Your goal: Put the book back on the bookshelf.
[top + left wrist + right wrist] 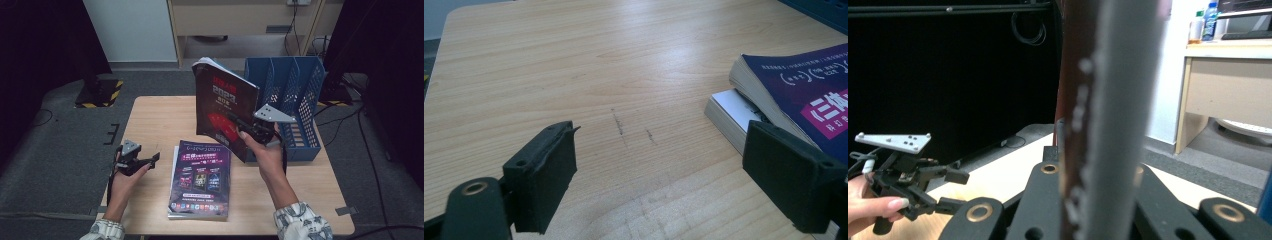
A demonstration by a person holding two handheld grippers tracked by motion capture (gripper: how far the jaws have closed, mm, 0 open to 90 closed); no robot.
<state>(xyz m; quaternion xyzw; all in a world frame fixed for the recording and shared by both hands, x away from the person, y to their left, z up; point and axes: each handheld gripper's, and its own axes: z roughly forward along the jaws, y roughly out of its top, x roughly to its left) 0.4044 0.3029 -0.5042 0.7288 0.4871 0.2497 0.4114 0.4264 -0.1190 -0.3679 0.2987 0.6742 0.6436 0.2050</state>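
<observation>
Your right gripper (243, 131) pinches the red book (223, 107) upright, spine vertical, with the blue rack (299, 95) just behind it, while your left gripper (152, 160) hangs spread.

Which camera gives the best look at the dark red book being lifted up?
The high view: the dark red book shows its whole front cover, held upright over the table beside the blue file rack by the right tongs. The right gripper view catches its edge close up and blurred. The left gripper view shows the stacked books lying on the table instead.
</observation>
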